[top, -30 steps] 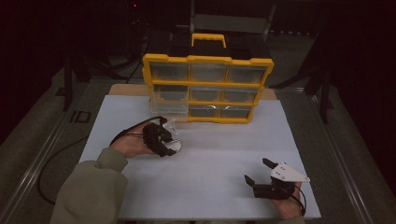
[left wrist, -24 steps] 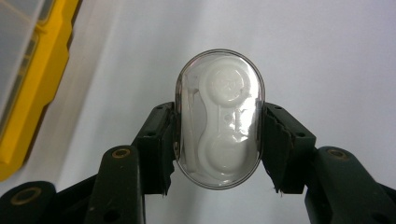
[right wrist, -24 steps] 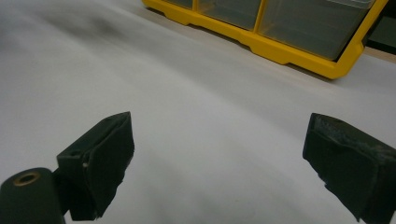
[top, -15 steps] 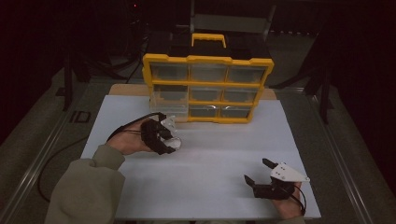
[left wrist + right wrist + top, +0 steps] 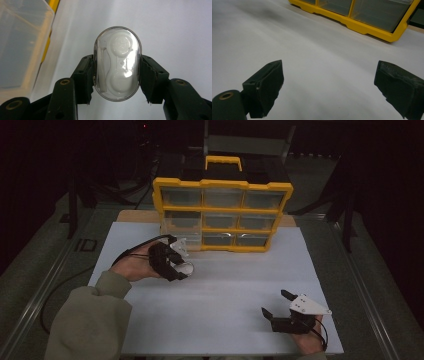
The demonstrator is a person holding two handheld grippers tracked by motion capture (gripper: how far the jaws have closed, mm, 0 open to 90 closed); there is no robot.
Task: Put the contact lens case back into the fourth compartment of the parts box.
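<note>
Currently a clear oval case (image 5: 117, 67) with a white insert is clamped between the jaws of the left gripper (image 5: 172, 262), just before the yellow drawer organizer (image 5: 222, 215). The right gripper (image 5: 286, 307) is held wide, empty, above the white sheet (image 5: 220, 300).

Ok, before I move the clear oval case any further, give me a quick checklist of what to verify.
1. Left tongs shut on the clear oval case, pads on both long sides: ok.
2. Case sits centred between the pads, not skewed: ok.
3. A drawer on the left side of the yellow organizer stands pulled out beside the left hand: ok.
4. Whether that drawer has room for the case: cannot tell.
5. Right tongs open, holding nothing, low over the white sheet: ok.
</note>
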